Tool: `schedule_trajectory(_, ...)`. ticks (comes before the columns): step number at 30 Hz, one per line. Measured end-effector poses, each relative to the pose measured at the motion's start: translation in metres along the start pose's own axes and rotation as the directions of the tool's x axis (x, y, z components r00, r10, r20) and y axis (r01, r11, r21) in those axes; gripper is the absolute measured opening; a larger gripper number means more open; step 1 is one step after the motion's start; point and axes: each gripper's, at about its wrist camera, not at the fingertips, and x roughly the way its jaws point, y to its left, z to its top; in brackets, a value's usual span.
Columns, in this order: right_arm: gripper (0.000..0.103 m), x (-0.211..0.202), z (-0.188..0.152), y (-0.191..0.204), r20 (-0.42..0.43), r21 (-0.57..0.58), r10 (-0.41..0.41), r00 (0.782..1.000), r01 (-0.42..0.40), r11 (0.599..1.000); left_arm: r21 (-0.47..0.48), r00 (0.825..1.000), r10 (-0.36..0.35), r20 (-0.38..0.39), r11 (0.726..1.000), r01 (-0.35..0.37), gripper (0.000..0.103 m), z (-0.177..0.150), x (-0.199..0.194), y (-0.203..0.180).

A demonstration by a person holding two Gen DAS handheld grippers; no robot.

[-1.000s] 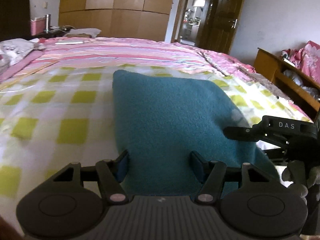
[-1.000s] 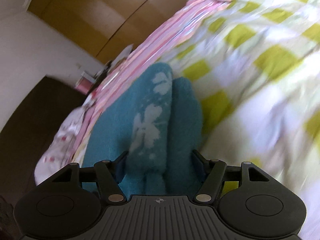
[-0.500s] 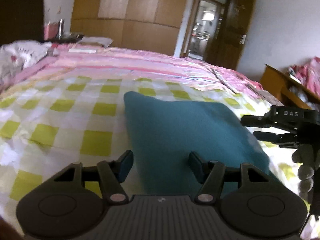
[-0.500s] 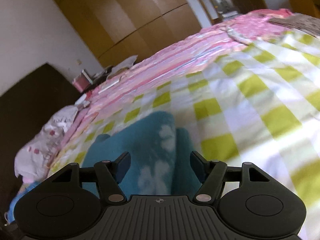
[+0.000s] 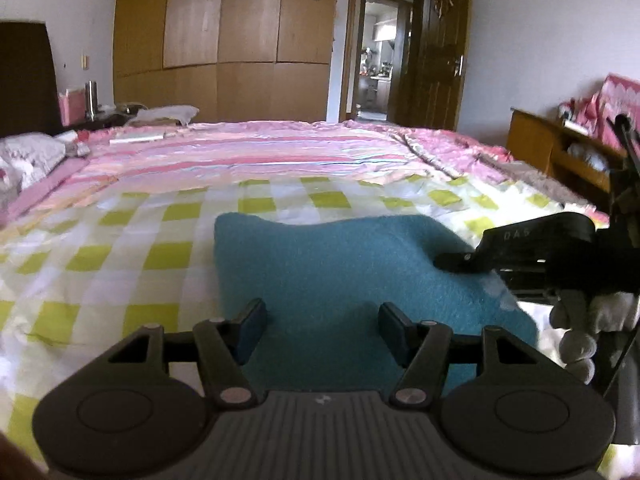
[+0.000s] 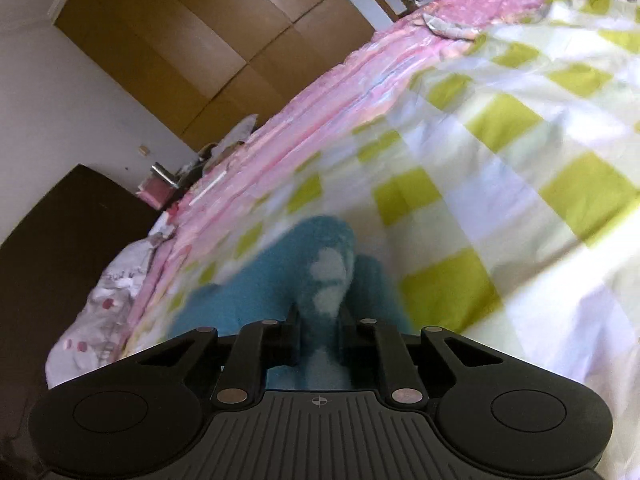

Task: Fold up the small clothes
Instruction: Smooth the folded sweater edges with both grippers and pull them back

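Note:
A small teal fleece garment [image 5: 340, 276] lies folded flat on the green-and-white checked bedsheet [image 5: 120, 264]. My left gripper [image 5: 322, 326] is open, its fingers spread over the garment's near edge without gripping it. My right gripper [image 6: 319, 326] is shut on a raised fold of the teal garment [image 6: 316, 280], which bears pale flower shapes. In the left wrist view the right gripper [image 5: 520, 252] shows at the garment's right edge, held by a gloved hand.
A pink striped quilt [image 5: 256, 156] covers the far half of the bed. A pillow [image 5: 28, 156] lies at the far left. A wooden wardrobe [image 5: 224, 40], an open doorway [image 5: 380, 56] and a wooden shelf unit [image 5: 560, 152] stand beyond the bed.
My right gripper has closed on a fold of the teal garment; it was open a second ago. My left gripper stayed open and tilted up a little.

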Motion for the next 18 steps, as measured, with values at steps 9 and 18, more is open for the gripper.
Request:
schedule_trajectory(9,0.027,-0.038,-0.002,0.062,0.085,-0.265,-0.14,0.986,0.158,0.951,-0.048,0.997,0.045,-0.06,0.998,-0.048,0.066,0.004,-0.008,0.003)
schedule_trajectory(18,0.026,-0.072,-0.054,0.082,0.066,-0.429,-0.193,0.979,0.202,0.88,-0.054,0.992,0.066,-0.105,0.996,-0.072,0.067,-0.004,-0.021,0.0)
